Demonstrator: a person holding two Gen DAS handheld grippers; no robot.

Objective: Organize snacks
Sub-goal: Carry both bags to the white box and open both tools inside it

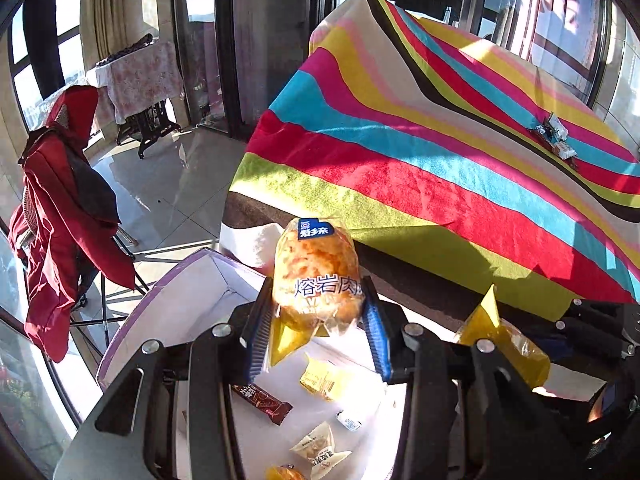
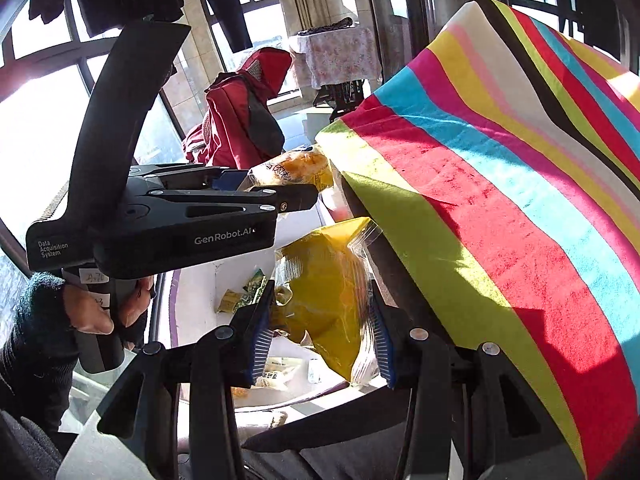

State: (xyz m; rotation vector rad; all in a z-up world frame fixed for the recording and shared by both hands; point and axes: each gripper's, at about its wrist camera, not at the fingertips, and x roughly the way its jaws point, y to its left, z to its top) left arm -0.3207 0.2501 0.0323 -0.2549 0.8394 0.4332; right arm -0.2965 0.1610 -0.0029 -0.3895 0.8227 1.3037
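Two packs in hand: left hand-held gripper (image 1: 318,334) clamps the bread pack (image 1: 318,276), right hand-held gripper (image 2: 322,338) clamps the yellow pack (image 2: 324,304), both above the white box (image 1: 188,304) at the striped bench's (image 1: 440,168) near edge. Risk: slick film slipping from the pads, or an early release dropping a pack outside the box wall.

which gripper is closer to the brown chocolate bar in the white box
Left. The left gripper, holding a bread packet, hangs right above the chocolate bar. The right gripper, shut on a yellow packet, is off to that bar's side.
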